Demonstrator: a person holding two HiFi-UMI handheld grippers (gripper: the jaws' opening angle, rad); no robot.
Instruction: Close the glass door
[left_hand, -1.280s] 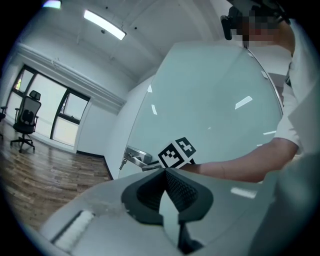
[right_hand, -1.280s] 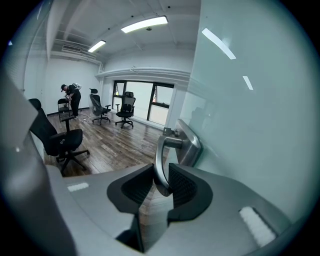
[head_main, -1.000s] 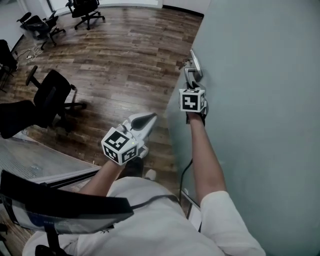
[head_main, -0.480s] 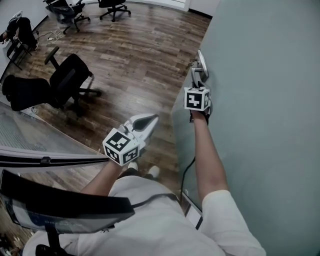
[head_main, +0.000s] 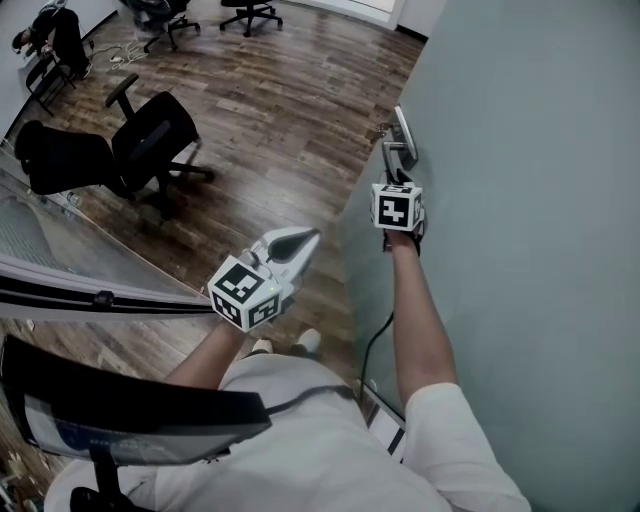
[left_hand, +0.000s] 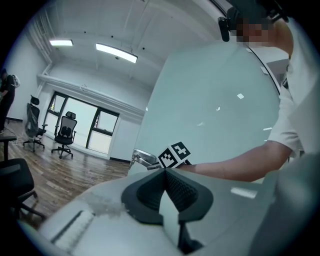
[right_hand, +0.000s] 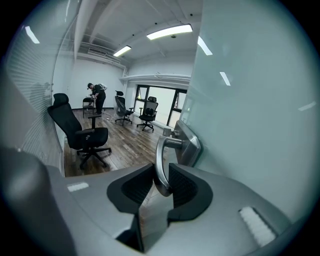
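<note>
1. Glass door (head_main: 530, 200): a frosted upright panel that fills the right side of the head view. Its free edge runs beside the right forearm down to the wood floor (head_main: 280, 100).
2. Handle (right_hand: 161, 160): a metal lever on a plate close to that free edge, on the room-facing side. Its long axis leaves the plate, bends, then runs along the panel toward the person and drops between the jaws.
3. Right gripper (right_hand: 161, 184): clamped on the lever's free end, one pad on each side, jaws set crosswise to the lever. The handle is dead ahead of the tool, so no reach is left to make.
4. Left gripper (left_hand: 165, 172): jaws together with nothing between them. It hangs in open air on the room side, well apart from the door, with its nose aimed roughly toward the handle. The right hand is the working one.
5. Key relation: the panel lies to the right of the gripped lever, and the open room with an office chair (head_main: 150, 140) lies to the left. My read is that the coming move is a haul through the lever across the panel's face. Hinges and frame are out of view, so I can't tell how much swing remains.
6. Risk, as a guess: the grip sits near the lever tip, so a side load could rotate the lever or slide the pads off.
</note>
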